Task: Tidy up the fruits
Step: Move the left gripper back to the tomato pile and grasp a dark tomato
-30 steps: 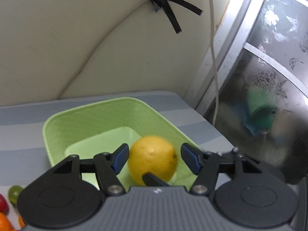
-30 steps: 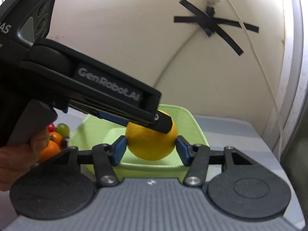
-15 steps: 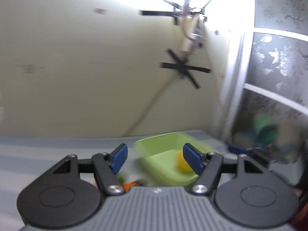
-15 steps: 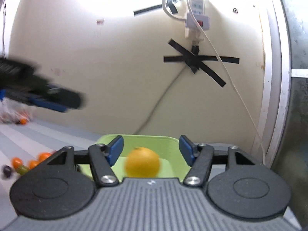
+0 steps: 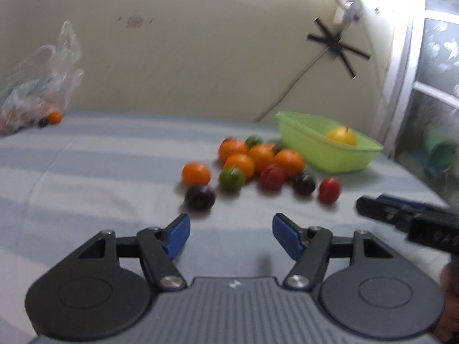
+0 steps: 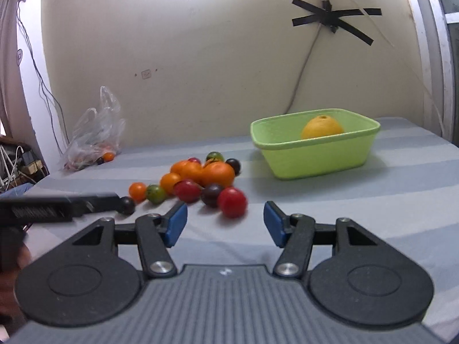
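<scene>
A light green tub (image 5: 330,157) (image 6: 315,160) stands at the back right of the striped cloth, with one yellow citrus fruit (image 5: 340,136) (image 6: 322,127) inside. Left of it lies a pile of oranges (image 5: 240,164) (image 6: 216,174) and small red, green and dark fruits. My left gripper (image 5: 231,230) hovers short of a dark fruit (image 5: 200,197), its jaws closing with nothing between them. My right gripper (image 6: 225,220) is just behind a red fruit (image 6: 232,202), its jaws also closing and empty. Each view shows the other gripper's fingers (image 5: 381,207) (image 6: 94,200) at its edge.
A clear plastic bag (image 5: 37,86) (image 6: 94,134) with more small fruit lies at the back left against the cream wall. A cable (image 6: 304,66) taped to the wall hangs behind the tub. A patterned glass door (image 5: 439,91) closes off the right side.
Both grippers have pulled back from the green tub, leaving the yellow fruit in it. The left one swung left, so the fruit pile now lies ahead of both.
</scene>
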`<state>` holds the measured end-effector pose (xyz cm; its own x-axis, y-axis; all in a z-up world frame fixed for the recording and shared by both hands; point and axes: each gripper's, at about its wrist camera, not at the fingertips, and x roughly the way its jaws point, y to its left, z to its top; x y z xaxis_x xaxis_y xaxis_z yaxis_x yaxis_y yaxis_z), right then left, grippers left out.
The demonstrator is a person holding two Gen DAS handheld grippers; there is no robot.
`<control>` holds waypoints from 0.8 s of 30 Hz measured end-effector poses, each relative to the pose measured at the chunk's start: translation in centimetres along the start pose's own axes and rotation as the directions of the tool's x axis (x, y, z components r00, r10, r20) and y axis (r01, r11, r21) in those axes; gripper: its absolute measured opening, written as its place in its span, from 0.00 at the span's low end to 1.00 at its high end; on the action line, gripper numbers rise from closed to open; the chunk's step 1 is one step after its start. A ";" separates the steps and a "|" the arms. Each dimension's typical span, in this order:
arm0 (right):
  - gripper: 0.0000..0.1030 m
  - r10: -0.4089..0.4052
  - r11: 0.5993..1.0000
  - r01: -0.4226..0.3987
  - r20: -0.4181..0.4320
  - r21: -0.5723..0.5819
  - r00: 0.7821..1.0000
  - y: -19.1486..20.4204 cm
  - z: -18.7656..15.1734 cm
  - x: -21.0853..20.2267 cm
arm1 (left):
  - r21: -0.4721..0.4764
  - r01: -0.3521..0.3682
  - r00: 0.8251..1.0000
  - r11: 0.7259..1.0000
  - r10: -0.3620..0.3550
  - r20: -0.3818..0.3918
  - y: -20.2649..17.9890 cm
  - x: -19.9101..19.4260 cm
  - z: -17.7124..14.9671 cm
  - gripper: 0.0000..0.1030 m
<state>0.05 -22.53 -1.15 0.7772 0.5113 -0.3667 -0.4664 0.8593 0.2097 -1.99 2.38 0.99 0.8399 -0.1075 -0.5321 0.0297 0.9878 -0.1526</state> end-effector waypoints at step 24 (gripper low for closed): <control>0.43 -0.066 0.998 0.066 -0.021 0.003 0.998 1.1 -2.1 -1.0 | -0.016 -0.057 0.987 0.998 0.058 0.151 0.3 -2.1 -0.7 0.90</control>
<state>-2.12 -22.16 -2.43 0.7972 0.4529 -0.3991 -0.4125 0.8914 0.1877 -4.12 2.80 1.46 0.9125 -0.0315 -0.4079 -0.0262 0.9905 -0.1352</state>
